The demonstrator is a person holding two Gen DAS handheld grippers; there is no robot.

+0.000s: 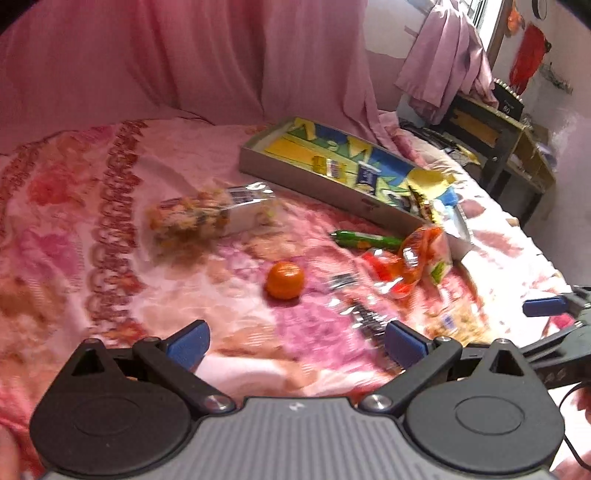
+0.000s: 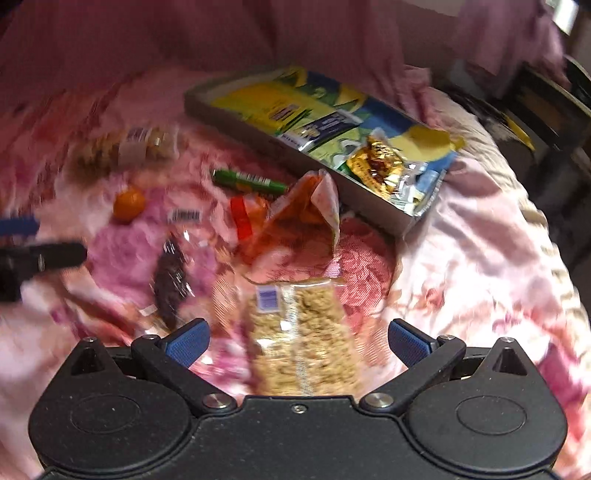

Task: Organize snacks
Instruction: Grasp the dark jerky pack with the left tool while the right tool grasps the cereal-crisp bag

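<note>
Blue-padded hand-held grippers [image 1: 295, 345] [image 2: 297, 343] agape, low.

A bed covered in a pink floral bedspread [image 1: 110, 206] fills most of the frame. Behind it, across the upper left, hangs a plain pink curtain [image 1: 184, 55]. In the upper right of the left wrist view, a lilac cloth [image 1: 447, 55] is draped beside a bright window [image 1: 484, 14], a red garment [image 1: 528, 59] hangs on the pale wall [image 1: 569, 147], and a dark wooden shelf unit [image 1: 506, 147] stands at the bed's far edge.
</note>
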